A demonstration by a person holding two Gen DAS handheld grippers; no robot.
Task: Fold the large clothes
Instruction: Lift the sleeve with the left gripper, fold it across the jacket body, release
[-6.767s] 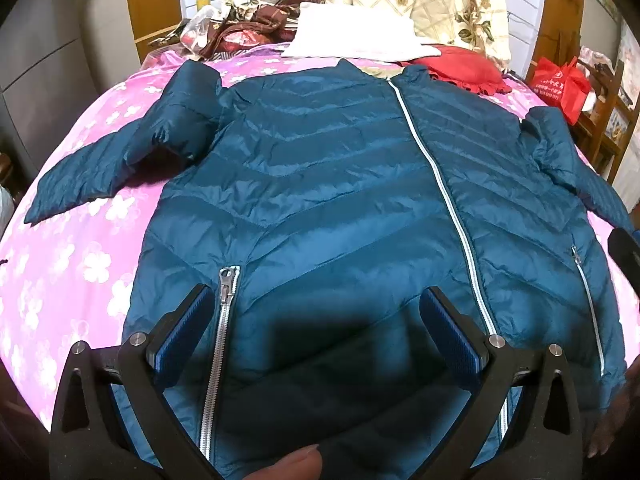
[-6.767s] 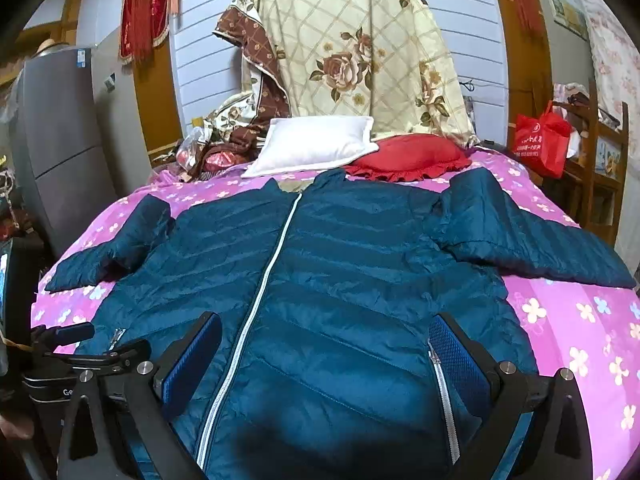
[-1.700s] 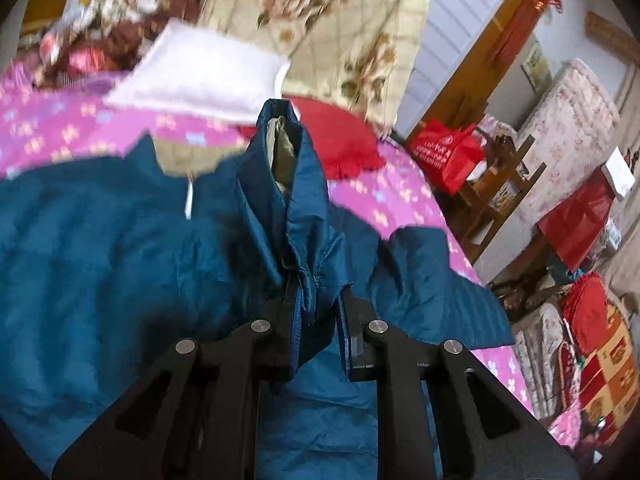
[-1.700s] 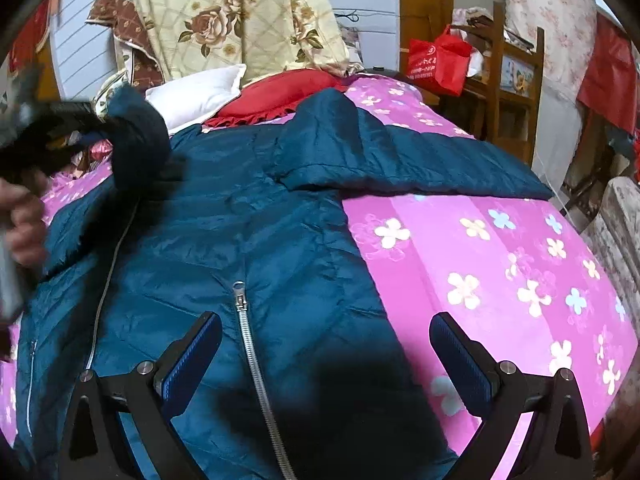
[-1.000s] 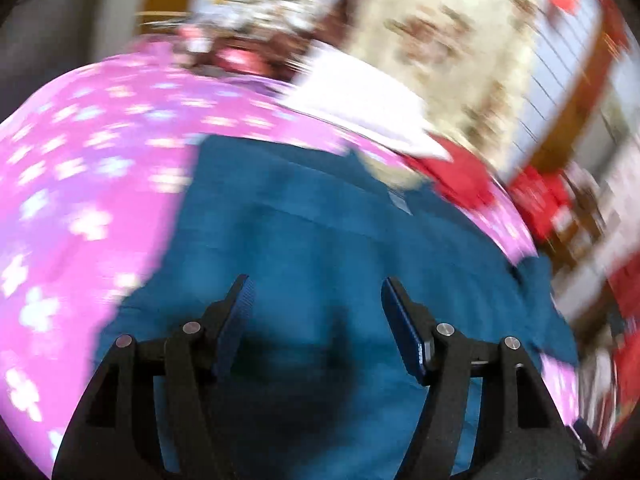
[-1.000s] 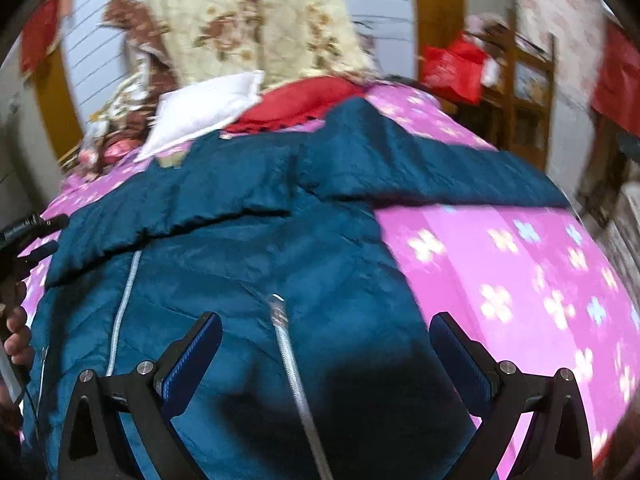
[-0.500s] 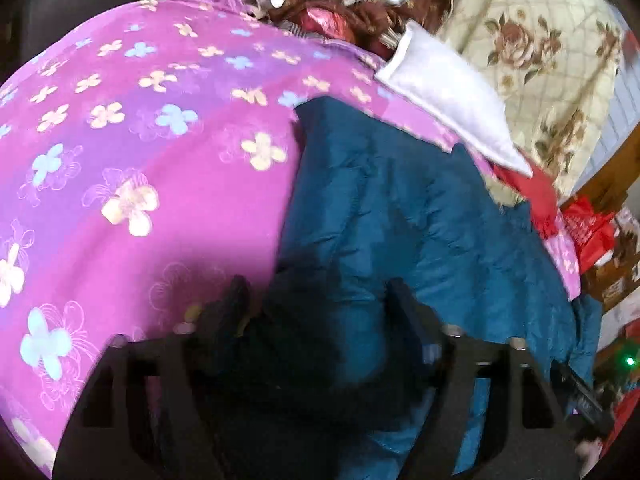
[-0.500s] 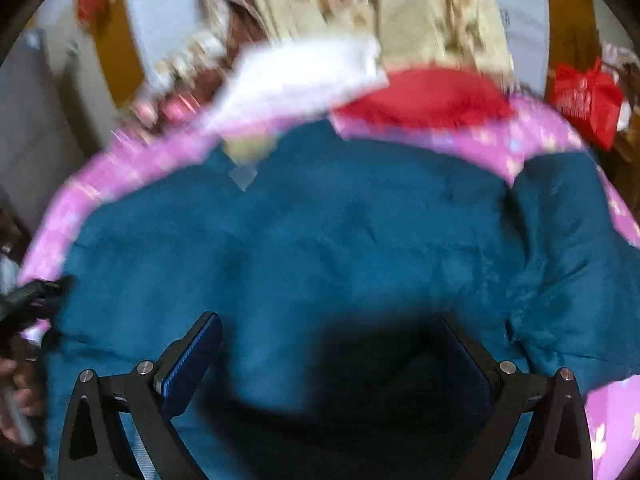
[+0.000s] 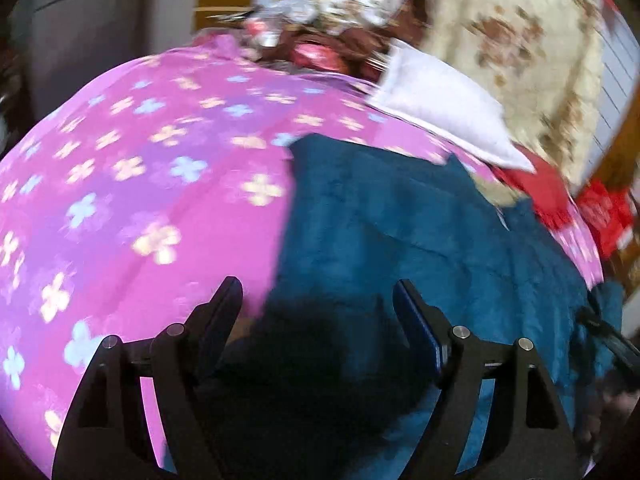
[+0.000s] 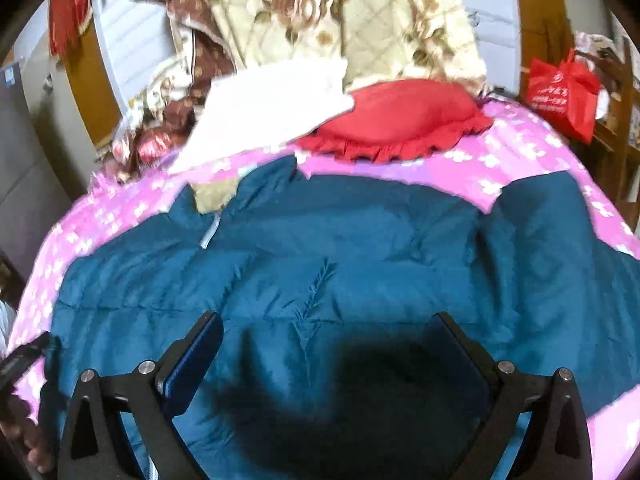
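1. Pink floral bedspread [image 9: 152, 184]: covers the bed and serves as the folding surface; it lies bare on the left side of the left wrist view.
2. Left gripper [image 9: 318, 300]: fingers spread wide, nothing between them, hovering over the jacket's left edge where it meets the bedspread (view is blurred, so contact cannot be told).
3. Teal padded jacket [image 10: 340, 240]: the task's garment, lying across the middle of the bed; its left side appears folded in over the body, giving a straight left edge, judged a first fold made to narrow it.
4. Right gripper [image 10: 328, 328]: fingers spread wide, holding nothing, poised above the jacket's midsection.
5. Right sleeve [image 10: 560, 224]: spread out to the right on the bedspread, apparently not yet folded in (probably the next part to handle).
6. White pillow [image 10: 272, 112] and red cushion [image 10: 396, 116]: at the head of the bed, beyond the collar, apart from the jacket.
7. Red bag [image 10: 560, 92]: off the bed, far right.
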